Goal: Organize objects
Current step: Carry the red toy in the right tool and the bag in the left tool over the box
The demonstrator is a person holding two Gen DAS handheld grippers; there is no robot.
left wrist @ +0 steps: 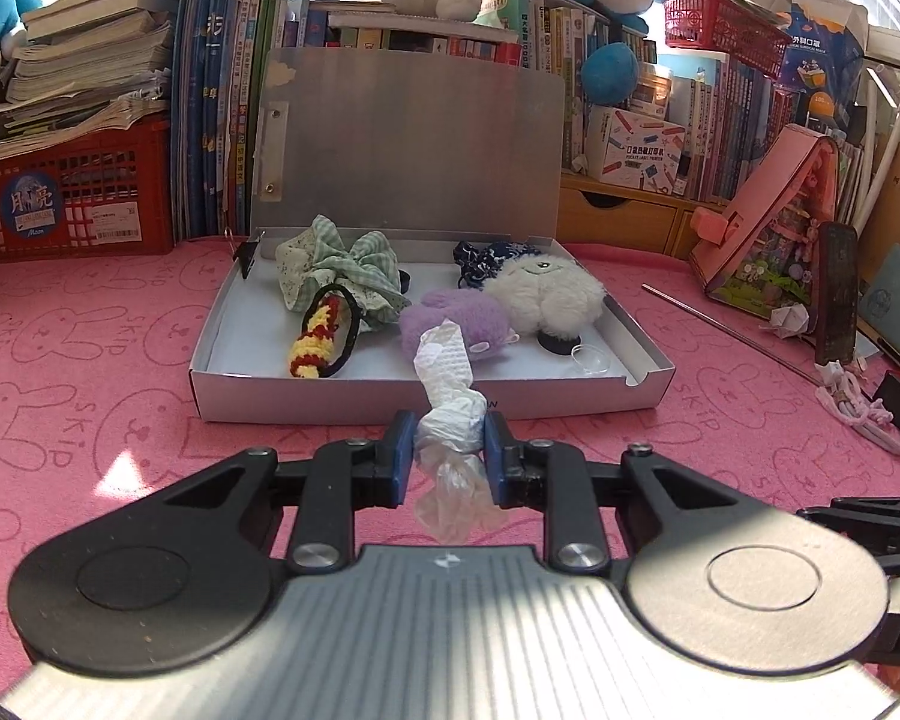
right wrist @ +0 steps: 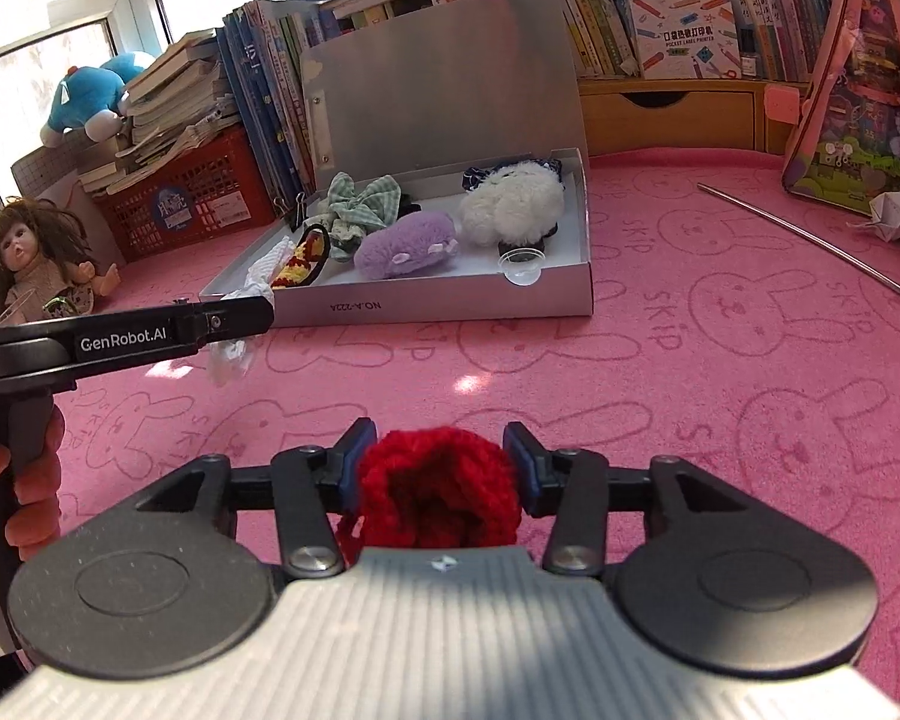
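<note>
An open white box with its lid up sits on the pink mat. In it lie a green checked scrunchie, a yellow-red knitted hair tie, a purple plush clip, a white fluffy toy and a dark blue scrunchie. My left gripper is shut on a twisted clear-white plastic wrapper, held just in front of the box's near wall. It also shows at the left of the right wrist view. My right gripper is shut on a red yarn ball above the mat.
Books, red baskets and plush toys line the back. A doll sits at the left. A metal rod, a pink house-shaped box, a phone and white cables lie at the right.
</note>
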